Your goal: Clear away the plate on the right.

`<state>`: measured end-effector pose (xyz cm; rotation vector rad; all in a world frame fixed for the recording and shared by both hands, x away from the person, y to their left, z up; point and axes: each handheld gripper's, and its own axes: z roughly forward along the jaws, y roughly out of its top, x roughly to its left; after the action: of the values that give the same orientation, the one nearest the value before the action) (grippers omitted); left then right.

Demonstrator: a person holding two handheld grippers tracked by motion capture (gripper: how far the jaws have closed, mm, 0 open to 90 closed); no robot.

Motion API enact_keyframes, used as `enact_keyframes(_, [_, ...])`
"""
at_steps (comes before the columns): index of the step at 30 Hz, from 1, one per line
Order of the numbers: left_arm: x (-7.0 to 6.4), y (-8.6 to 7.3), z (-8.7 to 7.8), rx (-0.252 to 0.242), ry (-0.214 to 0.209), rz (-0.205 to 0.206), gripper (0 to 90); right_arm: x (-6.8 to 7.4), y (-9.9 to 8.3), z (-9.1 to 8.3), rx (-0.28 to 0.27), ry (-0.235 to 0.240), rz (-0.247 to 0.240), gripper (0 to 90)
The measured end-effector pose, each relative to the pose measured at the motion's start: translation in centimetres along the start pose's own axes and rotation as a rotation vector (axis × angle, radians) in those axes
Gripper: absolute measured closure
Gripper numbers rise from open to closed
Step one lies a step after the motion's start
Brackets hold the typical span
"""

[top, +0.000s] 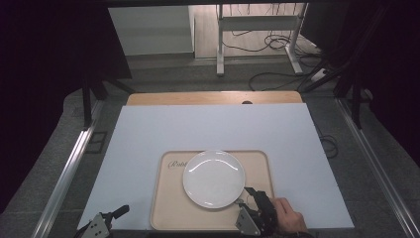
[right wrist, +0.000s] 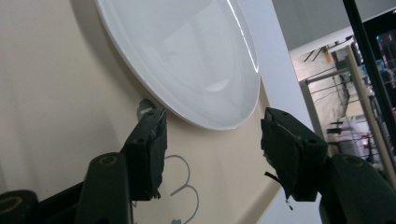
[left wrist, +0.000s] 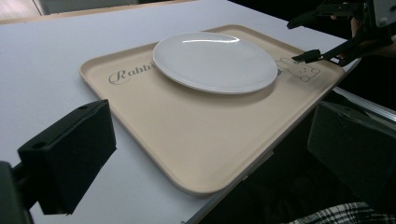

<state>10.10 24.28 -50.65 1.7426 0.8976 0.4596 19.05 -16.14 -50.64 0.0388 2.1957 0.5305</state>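
Open black right gripper (right wrist: 212,140), padded jaws either side of glossy round white ceramic plate (right wrist: 187,56) rim, low in frame. Matte beige plastic tray (left wrist: 196,140) with rounded corners, bear outline drawn beside plate, seen from left gripper view. Left gripper (top: 106,220) open at lower left of high view, holding nothing.

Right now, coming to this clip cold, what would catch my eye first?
The white plate stands out, lying on the beige tray at the near edge of the pale blue table. Next, the right tongs, open, with their tips at the plate's near right rim, one low against the tray beside it. The left tongs wait open at the table's near left corner, apart from the tray.
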Motion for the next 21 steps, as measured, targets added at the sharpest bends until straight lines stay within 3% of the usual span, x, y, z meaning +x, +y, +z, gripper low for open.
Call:
enact_keyframes(1, [0.0, 0.0, 0.0, 0.0, 0.0, 0.0, 0.4, -0.2, -0.2, -0.1, -0.003, 0.007, 0.043, 39.7])
enact_keyframes(10, [0.0, 0.0, 0.0, 0.001, 0.0, -0.001, 0.4, -0.9, -0.9, -0.5, -0.023, 0.019, 0.099, 36.1])
enact_keyframes(17, [0.0, 0.0, 0.0, 0.0, -0.001, -0.001, 0.4, -1.7, -1.8, -1.1, -0.044, 0.038, 0.202, 33.2])
enact_keyframes(19, [0.0, 0.0, 0.0, 0.0, -0.001, -0.002, 0.4, -2.1, -2.3, -1.3, -0.041, 0.038, 0.261, 33.1])
enact_keyframes(21, [0.0, 0.0, 0.0, 0.0, -0.001, -0.001, 0.4, -2.2, -2.5, -1.4, -0.042, 0.039, 0.271, 32.9])
